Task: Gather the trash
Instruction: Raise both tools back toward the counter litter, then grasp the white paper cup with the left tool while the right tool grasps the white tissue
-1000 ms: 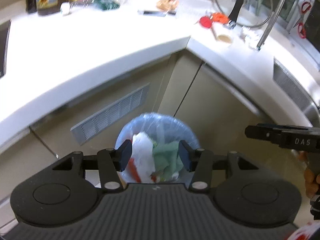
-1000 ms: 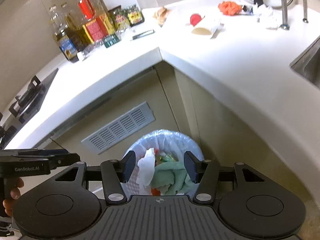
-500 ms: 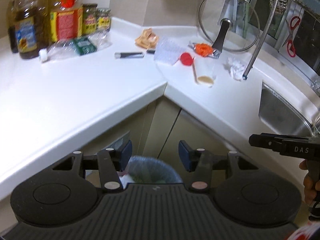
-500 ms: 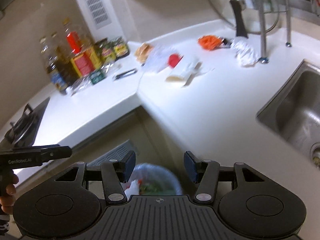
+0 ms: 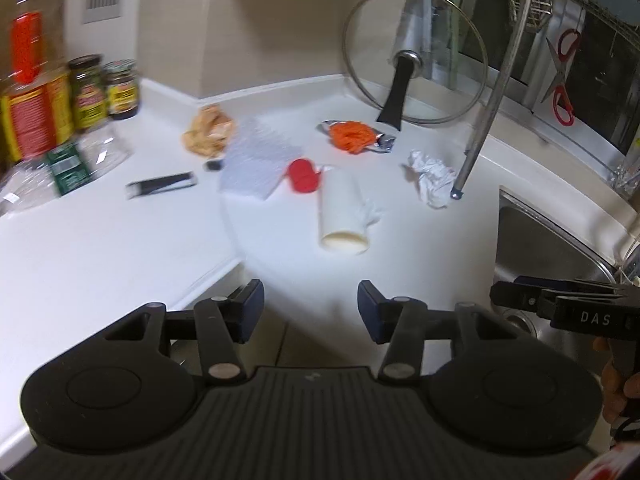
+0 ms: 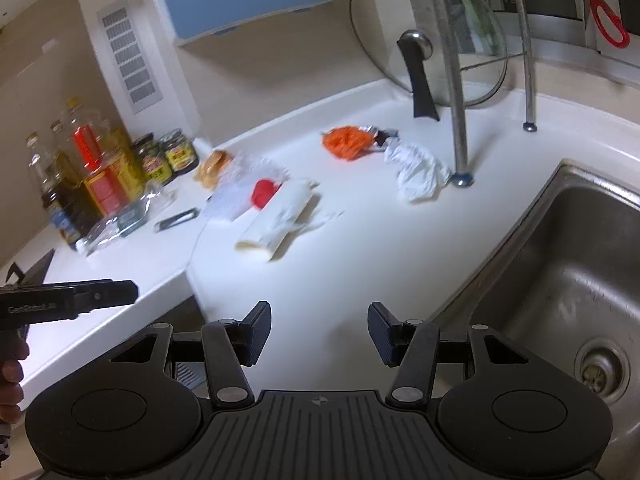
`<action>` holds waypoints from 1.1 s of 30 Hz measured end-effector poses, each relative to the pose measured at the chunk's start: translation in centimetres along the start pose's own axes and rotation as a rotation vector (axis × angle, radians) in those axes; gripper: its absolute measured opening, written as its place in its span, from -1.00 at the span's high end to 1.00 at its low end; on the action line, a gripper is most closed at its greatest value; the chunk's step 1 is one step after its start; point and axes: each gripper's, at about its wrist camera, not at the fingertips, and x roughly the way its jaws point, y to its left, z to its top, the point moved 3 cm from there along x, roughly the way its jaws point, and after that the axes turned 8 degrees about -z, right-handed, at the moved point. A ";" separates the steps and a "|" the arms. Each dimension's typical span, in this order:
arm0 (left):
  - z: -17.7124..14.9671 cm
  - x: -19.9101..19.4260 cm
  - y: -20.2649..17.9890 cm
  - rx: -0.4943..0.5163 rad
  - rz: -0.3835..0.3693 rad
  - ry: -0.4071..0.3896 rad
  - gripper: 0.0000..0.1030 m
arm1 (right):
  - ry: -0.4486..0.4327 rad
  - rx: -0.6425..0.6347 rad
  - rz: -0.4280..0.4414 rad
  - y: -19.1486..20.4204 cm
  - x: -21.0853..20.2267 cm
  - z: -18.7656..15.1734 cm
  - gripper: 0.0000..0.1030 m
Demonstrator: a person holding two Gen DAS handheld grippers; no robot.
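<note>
The white corner worktop (image 5: 120, 248) carries a tipped paper cup (image 5: 342, 216), crumpled tissue (image 5: 432, 178), orange wrapper (image 5: 352, 136), jars (image 5: 104, 88).

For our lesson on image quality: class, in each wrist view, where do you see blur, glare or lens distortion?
Left wrist view: jars at the left edge smear with motion blur, the white counter glares. Right wrist view: oil bottles are blurred, the sink rim curves from fisheye distortion.

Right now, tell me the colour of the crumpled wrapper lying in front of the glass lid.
Orange, with silver foil at its edges: the crumpled wrapper shows best in the left wrist view.
</note>
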 end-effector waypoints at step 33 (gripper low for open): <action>5.9 17.6 -1.9 0.115 0.098 0.114 0.03 | -0.029 0.008 -0.009 -7.0 9.4 7.2 -0.24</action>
